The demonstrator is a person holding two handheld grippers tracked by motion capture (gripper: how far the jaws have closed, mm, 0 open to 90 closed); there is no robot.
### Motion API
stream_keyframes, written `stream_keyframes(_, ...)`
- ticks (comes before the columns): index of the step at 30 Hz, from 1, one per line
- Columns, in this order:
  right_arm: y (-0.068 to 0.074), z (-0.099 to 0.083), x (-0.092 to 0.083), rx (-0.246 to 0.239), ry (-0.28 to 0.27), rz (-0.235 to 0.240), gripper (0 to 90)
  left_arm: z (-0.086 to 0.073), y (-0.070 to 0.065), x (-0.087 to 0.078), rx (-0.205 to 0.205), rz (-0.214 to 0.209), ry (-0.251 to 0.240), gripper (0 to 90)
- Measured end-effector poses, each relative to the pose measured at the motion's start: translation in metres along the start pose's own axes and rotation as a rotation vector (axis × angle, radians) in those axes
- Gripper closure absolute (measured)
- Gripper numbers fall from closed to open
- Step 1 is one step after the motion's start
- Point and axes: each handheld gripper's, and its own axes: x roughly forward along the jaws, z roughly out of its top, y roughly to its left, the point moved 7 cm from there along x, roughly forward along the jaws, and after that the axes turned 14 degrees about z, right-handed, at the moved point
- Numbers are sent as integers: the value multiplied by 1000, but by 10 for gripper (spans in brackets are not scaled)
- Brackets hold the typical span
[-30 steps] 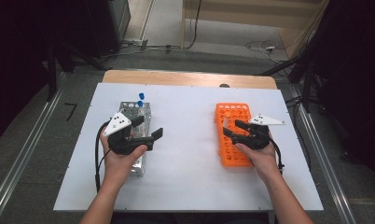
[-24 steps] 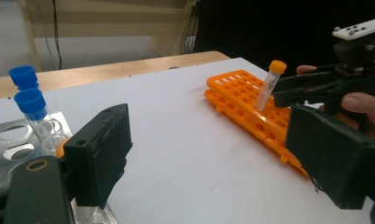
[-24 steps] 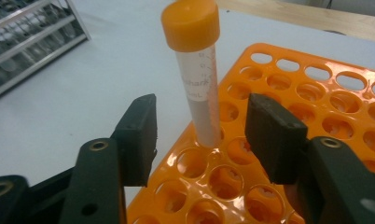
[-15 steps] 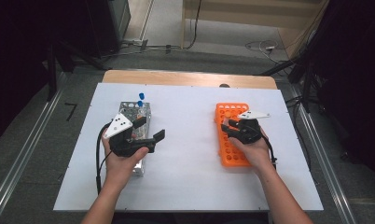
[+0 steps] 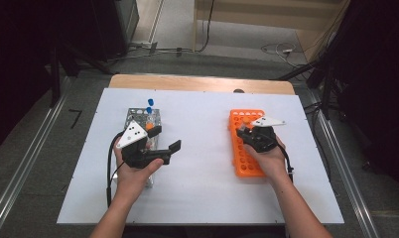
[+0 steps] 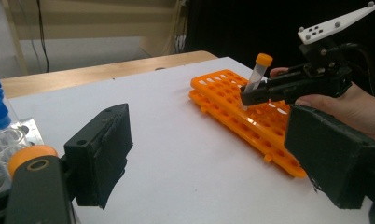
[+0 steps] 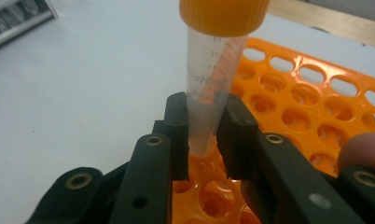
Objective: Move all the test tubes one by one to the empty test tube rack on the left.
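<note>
A clear tube with an orange cap (image 7: 213,70) stands tilted at the near corner of the orange rack (image 7: 316,93). My right gripper (image 7: 202,135) is shut on the tube's lower part; its jaws have just been closing on it. The left gripper view has the same tube (image 6: 258,74) held by the right gripper (image 6: 245,97) over the orange rack (image 6: 223,93). In the high view my right gripper (image 5: 243,133) is over the rack's (image 5: 249,161) far left part. My left gripper (image 5: 164,139) is open and holds nothing, beside the metal rack (image 5: 138,115).
The metal rack holds blue-capped tubes (image 5: 149,105) and an orange-capped one (image 6: 31,156). The white table top (image 5: 202,163) lies bare between the two racks. A wooden strip (image 5: 197,83) runs along the far edge.
The right gripper's jaws have come together on the orange-capped tube at the orange rack. Both hands have stayed almost where they were.
</note>
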Motion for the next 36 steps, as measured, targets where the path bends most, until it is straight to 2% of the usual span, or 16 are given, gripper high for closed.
stream_keyframes(8,9,12,-21,-31,-94,32,727,1,-8,2,7,-30,-2,152)
stream_keyframes(13,23,14,-31,-57,-107,61,727,2,-16,2,13,-62,0,152)
stream_keyframes(16,33,14,-36,-60,-119,96,727,3,-20,1,16,-76,-3,153)
stream_keyframes(20,49,11,-40,-70,-126,143,727,3,-26,1,24,-99,-4,157)
stream_keyframes(23,61,11,-41,-97,-119,178,727,3,-32,2,28,-116,-3,162)
stream_keyframes(27,78,12,-42,-105,-127,249,727,2,-41,4,37,-145,2,182)
stream_keyframes(31,95,11,-38,-116,-111,301,727,2,-51,5,49,-172,1,219)
stream_keyframes(36,111,9,-33,-141,-83,338,727,1,-64,6,68,-217,3,299)
